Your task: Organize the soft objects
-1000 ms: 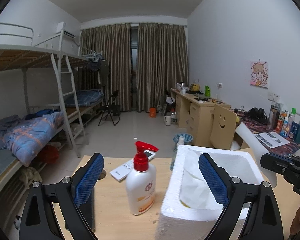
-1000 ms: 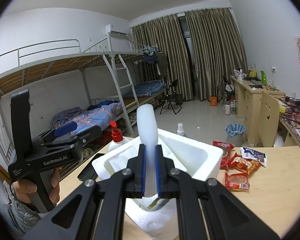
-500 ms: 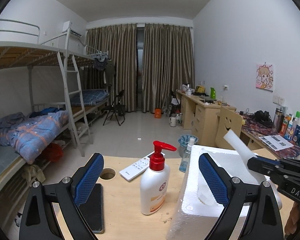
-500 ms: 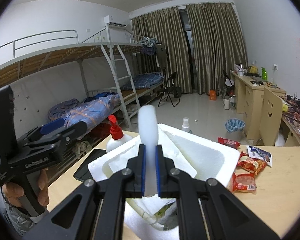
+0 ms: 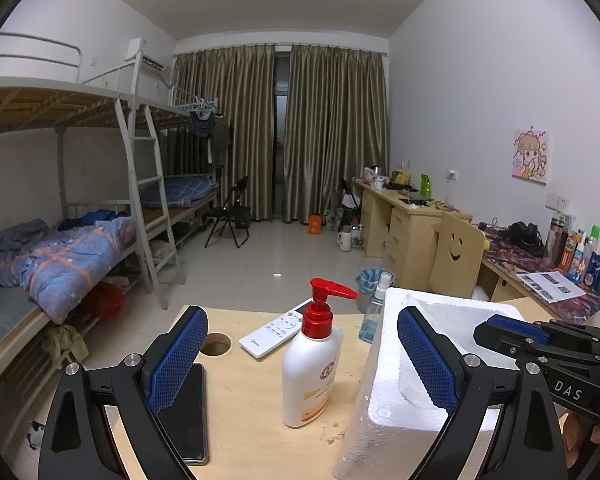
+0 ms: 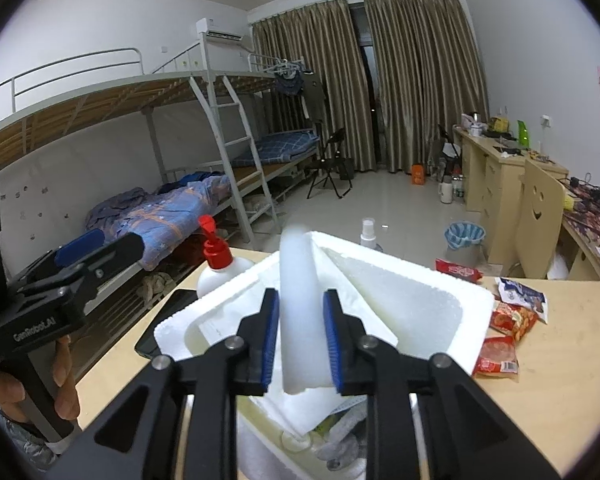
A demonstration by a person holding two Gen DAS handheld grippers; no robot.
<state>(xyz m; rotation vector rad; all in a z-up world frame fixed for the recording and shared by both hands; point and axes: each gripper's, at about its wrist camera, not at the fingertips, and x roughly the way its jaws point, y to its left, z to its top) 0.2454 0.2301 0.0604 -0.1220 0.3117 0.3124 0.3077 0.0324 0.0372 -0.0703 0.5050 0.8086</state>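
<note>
The right gripper [image 6: 300, 340] is held over a white foam box [image 6: 452, 304] that stands on a wooden table [image 6: 560, 380]. A white foam strip [image 6: 300, 300] stands upright between its blue pads [image 6: 270, 340]; the jaws are opening, and a narrow gap is seen on each side of the strip, so it is no longer clamped. The strip's lower end is inside the box, above crumpled soft items at the bottom that are too blurred to be named. A flat foam sheet [image 6: 364, 292] is leaned inside the box behind the strip.

The left gripper [image 5: 300, 356] is held level beside the box, its jaws wide apart with nothing between them. A pump bottle [image 5: 312, 364] with a red head is seen ahead of it, just left of the box [image 5: 384, 400], and a phone [image 5: 188, 412] lies flat under its left finger. Beyond the bottle a white remote [image 5: 278, 328] and a small spray bottle [image 5: 374, 316] are set near the table's far edge.

Red snack packets [image 6: 504, 332] are spread on the table to the right of the box. A hand [image 6: 60, 380] is wrapped around the left gripper's handle.
</note>
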